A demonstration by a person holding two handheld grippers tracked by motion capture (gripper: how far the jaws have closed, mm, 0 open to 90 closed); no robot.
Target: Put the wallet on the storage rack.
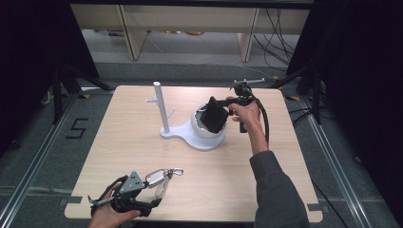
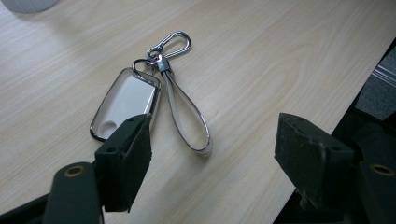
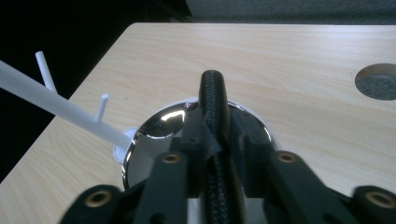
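The left gripper (image 1: pixel 153 202) sits low at the near edge of the pale wood-grain table (image 1: pixel 285 156), jaws spread wide apart and grasping nothing. Just beyond it lies a key fob (image 2: pixel 125 103): a flat, rounded-rectangle case, matte white with a shiny chrome rim. A ring at its top joins a narrow loop strap (image 2: pixel 189 114), soft-looking and edged in metal, and a polished clip (image 2: pixel 170 44) of bent wire. In the left gripper view one blocky black jaw, its pad rough and chipped, overlaps the fob's lower corner; whether it touches I cannot tell. The other jaw stands well apart, out toward the table's edge.

The right gripper (image 1: pixel 224 113) is across the table, over a white stand (image 1: pixel 190 134). The stand has a smooth, rounded base, a thin upright post (image 1: pixel 160 107) with small pegs, and a bowl (image 3: pixel 159 128) whose inside is mirror-bright. The jaws are clenched on a wallet (image 1: pixel 214 115), a dark slab held on edge above the bowl. In the right gripper view its spine (image 3: pixel 214 100) shows a woven, pebbled black texture, pinched between the two pads.
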